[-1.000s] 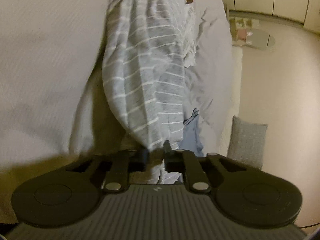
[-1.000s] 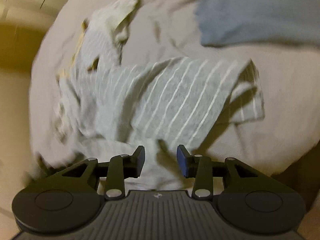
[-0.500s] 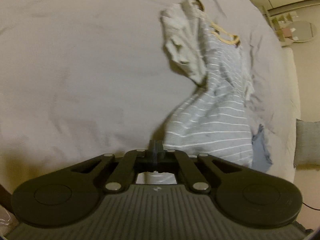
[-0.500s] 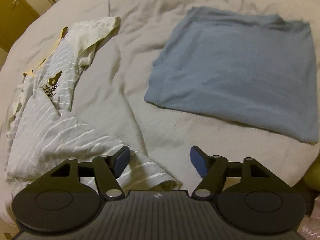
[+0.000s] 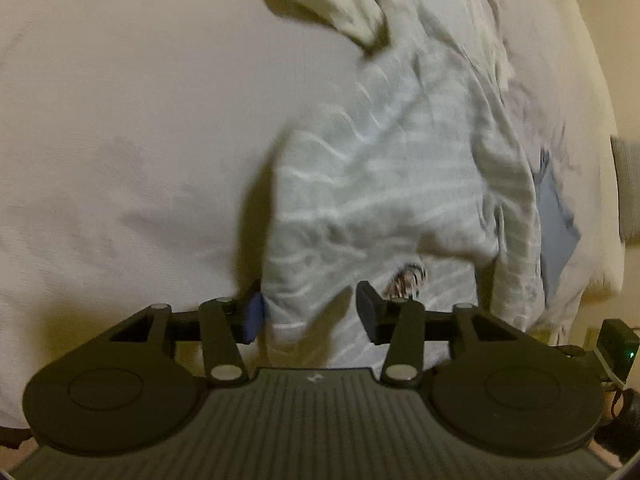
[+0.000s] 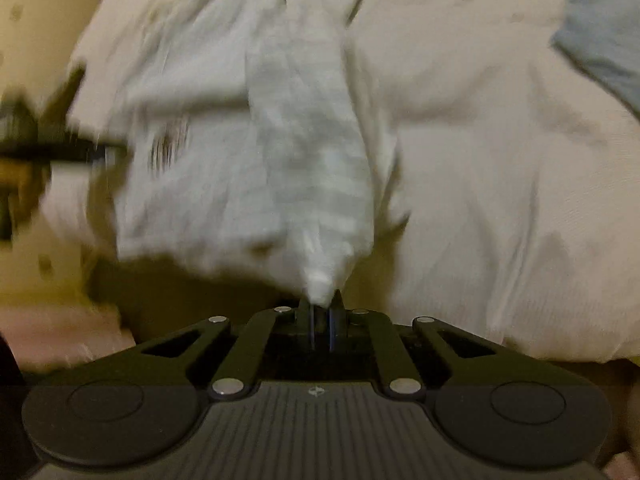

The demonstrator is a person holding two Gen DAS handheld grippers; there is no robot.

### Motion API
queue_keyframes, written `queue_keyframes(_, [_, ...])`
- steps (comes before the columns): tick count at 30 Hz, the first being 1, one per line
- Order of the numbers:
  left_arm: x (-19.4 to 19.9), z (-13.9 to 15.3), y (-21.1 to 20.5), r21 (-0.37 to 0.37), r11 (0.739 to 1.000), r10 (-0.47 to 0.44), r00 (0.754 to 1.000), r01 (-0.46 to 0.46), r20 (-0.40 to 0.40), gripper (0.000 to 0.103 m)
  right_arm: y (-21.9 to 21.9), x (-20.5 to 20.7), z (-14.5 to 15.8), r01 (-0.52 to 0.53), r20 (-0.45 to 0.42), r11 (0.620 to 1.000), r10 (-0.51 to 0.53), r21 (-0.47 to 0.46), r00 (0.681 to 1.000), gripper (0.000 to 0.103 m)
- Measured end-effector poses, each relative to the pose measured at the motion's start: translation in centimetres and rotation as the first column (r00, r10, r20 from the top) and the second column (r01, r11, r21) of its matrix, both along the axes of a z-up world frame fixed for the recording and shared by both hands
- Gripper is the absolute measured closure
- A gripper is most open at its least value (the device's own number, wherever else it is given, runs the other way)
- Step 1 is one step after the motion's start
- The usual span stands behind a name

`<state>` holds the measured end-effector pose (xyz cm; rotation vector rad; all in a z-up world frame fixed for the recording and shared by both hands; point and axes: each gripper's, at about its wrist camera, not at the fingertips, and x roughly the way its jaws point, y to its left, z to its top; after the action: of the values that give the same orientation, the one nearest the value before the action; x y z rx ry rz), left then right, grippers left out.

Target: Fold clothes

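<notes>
Striped shirt point(image 5: 392, 184), soft grey knit with thin white bands, lies rumpled on the bedsheet point(image 5: 120, 120). Right gripper point(image 6: 320, 312) pinches its bunched hem. Left gripper point(image 5: 308, 312) spread wide at the shirt's near edge. Blue cloth point(image 6: 604, 52) beyond.

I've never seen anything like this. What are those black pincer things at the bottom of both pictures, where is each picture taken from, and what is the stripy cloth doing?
There is no robot here: a person carries a hand-held gripper in each hand, each with a wide-angle camera looking out along its two fingers. One picture comes from the left hand-held gripper, whose fingers stand open over a grey striped garment lying on a bed. The other comes from the right hand-held gripper, shut on a bunched end of that striped garment. A blue cloth lies further off on the bed. Both pictures are blurred by motion.
</notes>
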<state>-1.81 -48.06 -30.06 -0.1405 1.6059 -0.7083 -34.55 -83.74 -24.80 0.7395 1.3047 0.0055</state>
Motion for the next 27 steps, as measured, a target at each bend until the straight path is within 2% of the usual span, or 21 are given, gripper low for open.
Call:
queue_keyframes(1, [-0.3, -0.1, -0.3, -0.008, 1.000, -0.010, 1.000, 0.010, -0.003, 0.082, 0.0, -0.3, 0.1, 0.004, 0.005, 1.000, -0.004, 0.002, 1.000, 0.093])
queue_keyframes(2, [-0.5, 0.0, -0.5, -0.016, 1.000, -0.018, 1.000, 0.018, -0.005, 0.103, -0.1, -0.6, 0.3, 0.007, 0.010, 1.000, -0.007, 0.004, 1.000, 0.089])
queue_keyframes(5, [-0.6, 1.4, -0.1, -0.034, 0.999, -0.027, 0.999, 0.028, 0.022, 0.103, -0.2, -1.6, 0.7, 0.017, 0.025, 1.000, -0.018, 0.011, 1.000, 0.077])
queue_keyframes(6, [-0.5, 2.0, 0.3, -0.041, 0.999, -0.033, 0.999, 0.034, 0.039, 0.103, -0.3, -1.9, 0.9, 0.021, 0.030, 1.000, -0.021, 0.014, 0.999, 0.076])
queue_keyframes(7, [-0.1, 2.5, 0.8, -0.038, 0.998, -0.042, 0.997, 0.044, 0.058, 0.103, -0.7, -2.1, 1.1, 0.044, 0.044, 0.999, -0.045, 0.015, 0.998, 0.066])
queue_keyframes(8, [0.3, 3.1, 1.4, -0.023, 0.998, -0.049, 0.996, 0.051, 0.080, 0.103, -2.1, -2.3, 1.6, 0.128, 0.084, 0.992, -0.128, 0.015, 0.988, 0.056])
queue_keyframes(11, [1.9, 4.5, 3.6, 0.028, 0.999, -0.041, 0.993, 0.038, 0.111, 0.103, -5.6, -1.5, 1.7, 0.310, 0.149, 0.950, -0.310, 0.020, 0.939, 0.054])
queue_keyframes(13, [2.5, 4.6, 4.1, 0.060, 0.997, -0.053, 0.992, 0.046, 0.115, 0.103, -7.0, 0.7, 0.8, 0.346, 0.173, 0.938, -0.344, 0.024, 0.923, 0.054])
queue_keyframes(19, [2.6, 4.5, 3.1, 0.115, 0.986, -0.130, 0.985, 0.117, 0.110, 0.103, -7.5, 10.4, -2.7, 0.256, 0.259, 0.965, -0.261, 0.054, 0.930, 0.054])
queue_keyframes(21, [2.9, 4.7, 3.3, 0.140, 0.983, -0.133, 0.984, 0.116, 0.120, 0.103, -7.4, 13.1, -4.0, 0.237, 0.226, 0.970, -0.242, 0.050, 0.944, 0.054])
queue_keyframes(22, [3.1, 4.7, 3.6, 0.150, 0.983, -0.128, 0.984, 0.109, 0.123, 0.103, -7.3, 14.2, -4.6, 0.227, 0.199, 0.973, -0.231, 0.045, 0.952, 0.057])
queue_keyframes(23, [3.3, 4.6, 3.5, 0.158, 0.983, -0.118, 0.985, 0.098, 0.123, 0.103, -7.3, 15.0, -5.1, 0.212, 0.173, 0.975, -0.219, 0.058, 0.960, 0.086])
queue_keyframes(24, [3.5, 4.5, 3.4, 0.163, 0.983, -0.107, 0.987, 0.086, 0.123, 0.103, -7.8, 15.3, -5.0, 0.196, 0.154, 0.978, -0.206, 0.076, 0.966, 0.101])
queue_keyframes(26, [3.7, 4.7, 2.9, 0.166, 0.982, -0.107, 0.987, 0.086, 0.120, 0.103, -9.0, 15.3, -3.7, 0.174, 0.142, 0.984, -0.178, 0.046, 0.974, 0.102])
queue_keyframes(27, [3.7, 4.8, 2.8, 0.168, 0.982, -0.113, 0.986, 0.092, 0.120, 0.103, -10.1, 14.9, -2.5, 0.177, 0.146, 0.984, -0.174, -0.009, 0.974, 0.103])
